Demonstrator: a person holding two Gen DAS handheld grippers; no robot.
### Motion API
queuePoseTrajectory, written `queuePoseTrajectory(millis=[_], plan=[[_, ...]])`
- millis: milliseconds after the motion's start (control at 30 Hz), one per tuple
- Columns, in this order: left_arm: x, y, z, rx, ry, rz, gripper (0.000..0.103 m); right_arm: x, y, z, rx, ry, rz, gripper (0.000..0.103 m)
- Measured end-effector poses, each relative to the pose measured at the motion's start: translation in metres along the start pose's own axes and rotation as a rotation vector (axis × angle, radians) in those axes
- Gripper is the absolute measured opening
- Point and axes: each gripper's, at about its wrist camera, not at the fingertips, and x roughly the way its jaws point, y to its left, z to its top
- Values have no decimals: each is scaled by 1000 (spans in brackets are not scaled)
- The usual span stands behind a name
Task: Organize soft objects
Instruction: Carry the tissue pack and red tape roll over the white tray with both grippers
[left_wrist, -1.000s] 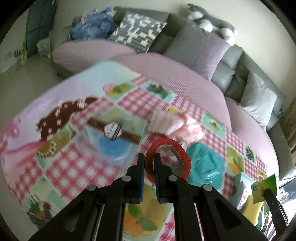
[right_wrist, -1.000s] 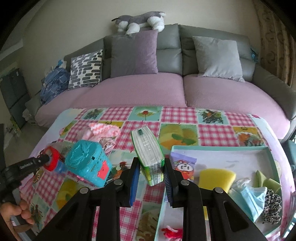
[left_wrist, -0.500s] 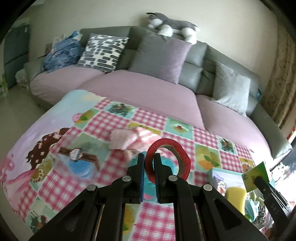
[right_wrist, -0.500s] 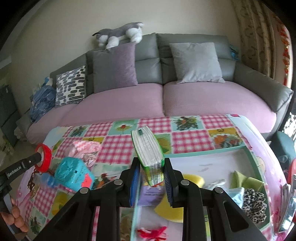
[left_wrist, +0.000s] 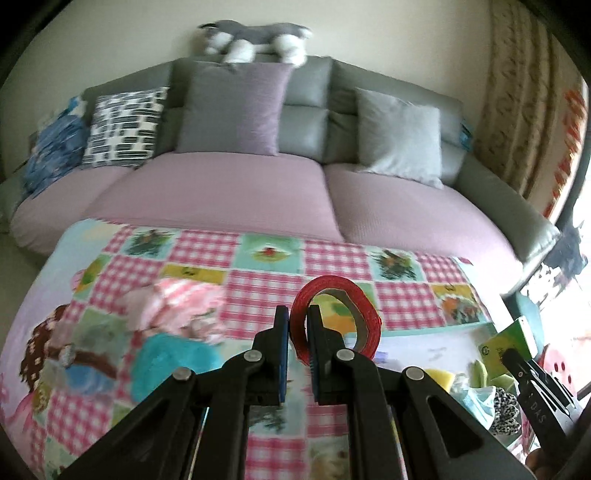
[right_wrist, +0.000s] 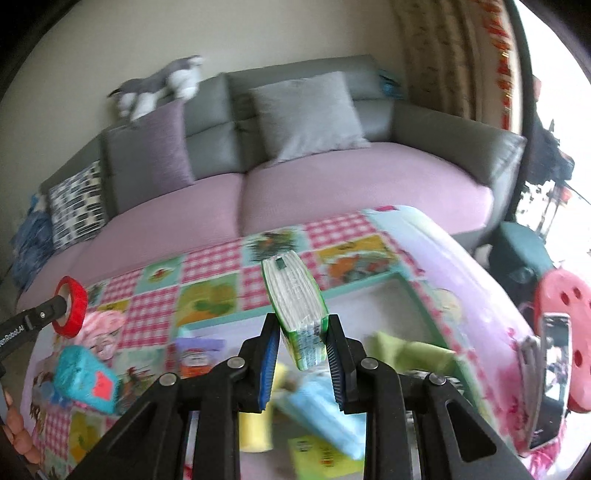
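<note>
Soft daylight, right-edge window glare (right_wrist: 565, 110), motion blur, fisheye-bent dark corners.

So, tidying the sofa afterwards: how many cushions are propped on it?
3, all against the backrest: a black-and-white patterned cushion at the left, a purple cushion in the middle, a grey cushion at the right. The blue bundle at far left could hide another.

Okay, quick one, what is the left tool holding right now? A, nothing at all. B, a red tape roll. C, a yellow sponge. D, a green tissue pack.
B: the left tool is shut on the rim of the red tape roll, which stands up between its fingers; the green tissue pack sits in the right tool.
</note>
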Motion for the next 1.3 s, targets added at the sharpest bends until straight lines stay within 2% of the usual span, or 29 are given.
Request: queuePoseTrajectory(millis=[200,333,500,700,1233,1300], plan=[[29,-44,-4,55,49,-63,10,6,-35,0,54,6,-71,27],[55,-68,-14,89,95,-81,10,16,-51,-4,88,14,-81,27],[86,-89,-29,123,155,-87,10,37,-64,-11,121,63,-98,27],[106,-97,-44,141,203,-95,10,49,-63,-15,118,94,-109,27],[113,-96,-45,136,239,-107,10,47,-55,-11,94,112,-146,29],[111,-95,-43,132,255,-114,17,45,-55,-11,92,114,-155,29]])
